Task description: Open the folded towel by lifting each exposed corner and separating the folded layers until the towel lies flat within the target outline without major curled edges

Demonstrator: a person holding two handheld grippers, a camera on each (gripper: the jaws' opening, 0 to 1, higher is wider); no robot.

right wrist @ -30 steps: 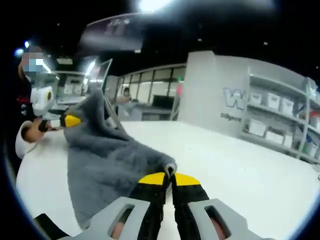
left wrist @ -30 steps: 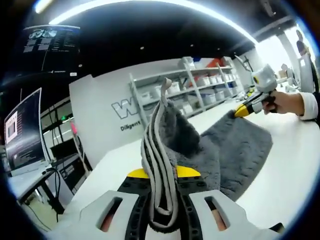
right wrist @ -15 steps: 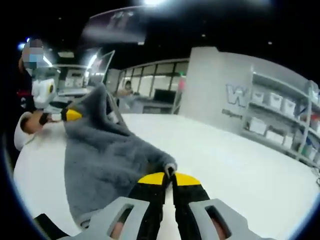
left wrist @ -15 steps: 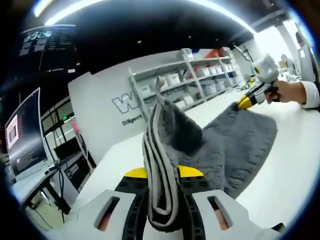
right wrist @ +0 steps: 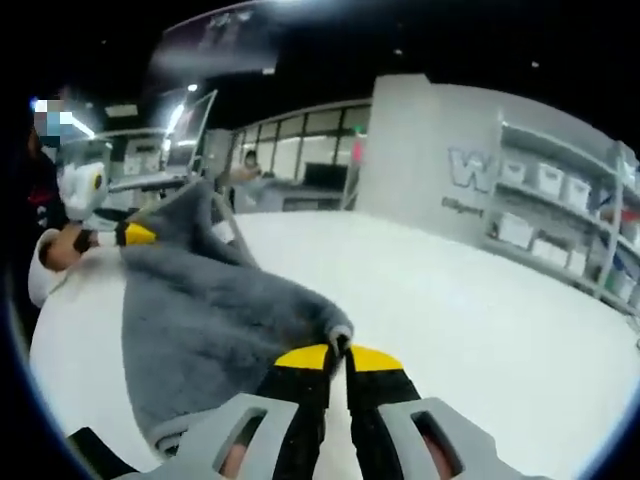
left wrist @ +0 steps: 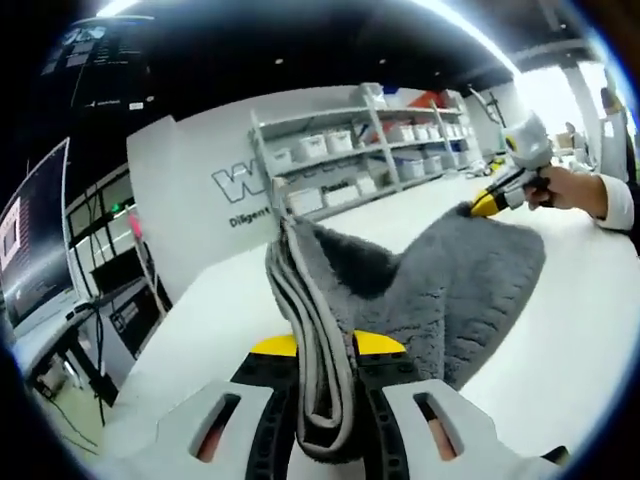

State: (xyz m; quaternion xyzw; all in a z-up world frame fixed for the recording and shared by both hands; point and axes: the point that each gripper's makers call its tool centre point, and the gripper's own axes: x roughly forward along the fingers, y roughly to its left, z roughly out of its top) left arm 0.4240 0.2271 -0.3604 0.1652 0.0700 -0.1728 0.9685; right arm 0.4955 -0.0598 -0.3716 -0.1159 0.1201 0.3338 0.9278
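Now both claws are gripping a corner each, the left claw (left wrist: 325, 345) and right claw (right wrist: 338, 355) drawing the gray towel (left wrist: 470, 280) wider, lower over the table (right wrist: 480, 330), flattening it.

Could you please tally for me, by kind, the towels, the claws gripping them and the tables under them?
Grey towel: 1
Claws shut on it: 2, left claw, right claw
White table: 1
Total: 4

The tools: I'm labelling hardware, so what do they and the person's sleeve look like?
Each tool has pale grey slotted arms, black jaws and yellow tips: the left tool and the right tool. The sleeve is dark with a white cuff.
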